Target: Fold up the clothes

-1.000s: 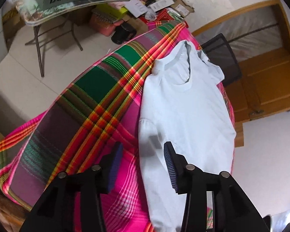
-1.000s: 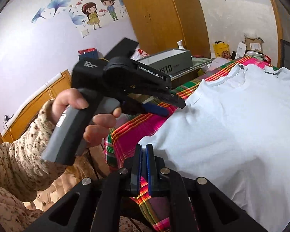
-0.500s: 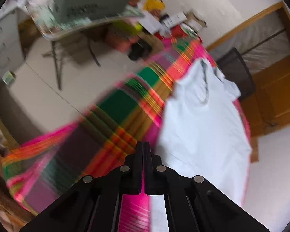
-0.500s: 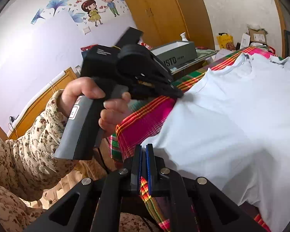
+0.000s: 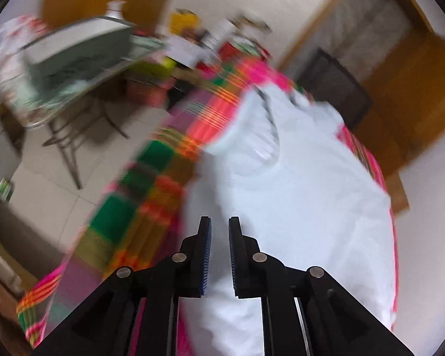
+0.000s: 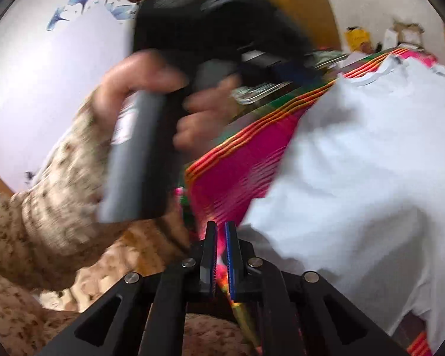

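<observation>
Blurred: box (image 5: 74, 56), hand (image 6: 151, 95), shirt hem cropped.

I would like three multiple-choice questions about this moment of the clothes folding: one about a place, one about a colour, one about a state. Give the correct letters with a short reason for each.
1. Where does the T-shirt lie?
A. on the plaid cloth
B. on the tiled floor
C. on the black chair

2. What colour is the T-shirt?
A. green
B. white
C. pink

3. How do the jaws of the left gripper stand?
A. clamped on the T-shirt's collar
B. fully shut on nothing
C. a little apart, with white fabric seen between them

Answers:
1 A: pink and green plaid shows around the shirt's edges in both views.
2 B: its whole surface is white.
3 C: the left wrist view shows a gap between the blue pads, over the shirt's near end.
</observation>
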A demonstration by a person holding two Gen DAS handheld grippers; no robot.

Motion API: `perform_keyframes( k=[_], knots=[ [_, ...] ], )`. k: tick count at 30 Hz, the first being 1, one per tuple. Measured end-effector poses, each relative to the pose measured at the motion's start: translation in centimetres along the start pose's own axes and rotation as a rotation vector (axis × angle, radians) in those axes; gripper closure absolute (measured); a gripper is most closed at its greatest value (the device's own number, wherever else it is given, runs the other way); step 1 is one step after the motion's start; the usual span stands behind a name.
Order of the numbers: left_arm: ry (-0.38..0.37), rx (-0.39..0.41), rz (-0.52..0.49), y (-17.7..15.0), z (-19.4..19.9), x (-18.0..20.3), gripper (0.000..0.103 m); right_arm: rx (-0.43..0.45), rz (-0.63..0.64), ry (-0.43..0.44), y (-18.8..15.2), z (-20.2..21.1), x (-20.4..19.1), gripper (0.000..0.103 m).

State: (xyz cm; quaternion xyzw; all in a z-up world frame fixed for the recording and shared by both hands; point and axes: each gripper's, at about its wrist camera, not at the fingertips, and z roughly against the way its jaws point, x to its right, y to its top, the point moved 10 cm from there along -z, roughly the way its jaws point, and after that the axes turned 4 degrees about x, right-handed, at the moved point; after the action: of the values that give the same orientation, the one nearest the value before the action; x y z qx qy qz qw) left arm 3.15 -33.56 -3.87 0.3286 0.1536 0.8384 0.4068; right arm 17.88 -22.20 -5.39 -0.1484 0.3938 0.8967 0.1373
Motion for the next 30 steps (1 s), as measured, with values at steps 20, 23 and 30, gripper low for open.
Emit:
perform_keyframes(
  k=[20,23,30],
  knots=[
    [0.073,-0.043,0.005,1.0,-3.8,-2.1,0.089,0.261,-0.439,-0.691,-4.1,19.7,21.5,0.078],
    [0.073,-0.044,0.008,0.9,-3.6,-2.3,0.090,0.229,-0.509,-0.816,-8.6,22.6,23.8,0.078],
    [0.084,-0.046,-0.009,0.9,-3.5,-2.2,0.090,0.231,-0.625,-0.954,-16.1,27.9,24.7,0.078]
  ],
)
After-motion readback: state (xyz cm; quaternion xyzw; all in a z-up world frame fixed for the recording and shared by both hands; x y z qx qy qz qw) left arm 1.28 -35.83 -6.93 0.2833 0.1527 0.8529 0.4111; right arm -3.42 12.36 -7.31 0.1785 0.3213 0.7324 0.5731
